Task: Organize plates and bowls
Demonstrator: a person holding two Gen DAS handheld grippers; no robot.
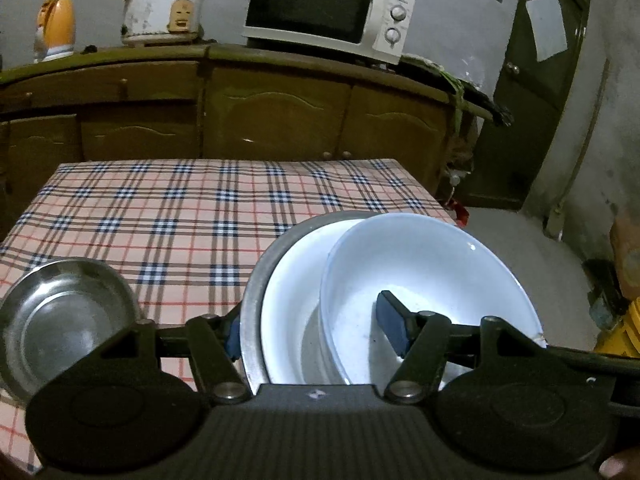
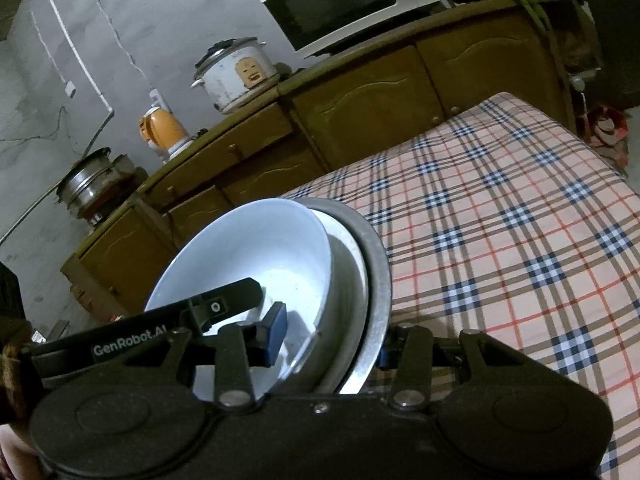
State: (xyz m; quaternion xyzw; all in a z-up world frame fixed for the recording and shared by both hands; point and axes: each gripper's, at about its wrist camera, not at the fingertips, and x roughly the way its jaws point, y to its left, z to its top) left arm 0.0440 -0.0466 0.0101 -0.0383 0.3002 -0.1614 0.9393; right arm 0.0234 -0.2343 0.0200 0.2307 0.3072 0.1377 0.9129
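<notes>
A stack of dishes is held up between both grippers above the checked table (image 1: 180, 216). It is a steel plate (image 1: 256, 288) outermost, a white plate (image 1: 292, 292) inside it, and a white bowl (image 1: 420, 264) tilted in front. My left gripper (image 1: 316, 332) is shut on the stack, one blue pad (image 1: 392, 324) inside the bowl, the other behind the steel plate. My right gripper (image 2: 328, 344) is shut on the same stack (image 2: 376, 280), one pad (image 2: 276, 332) inside the bowl (image 2: 248, 248). A small steel bowl (image 1: 60, 320) sits on the table at the left.
A wooden sideboard (image 1: 240, 112) stands behind the table with a microwave (image 1: 328, 12), a rice cooker (image 1: 164, 8) and an orange kettle (image 1: 56, 28). A dark door (image 1: 536, 80) is at the right. The left gripper's finger (image 2: 224, 304) crosses the right wrist view.
</notes>
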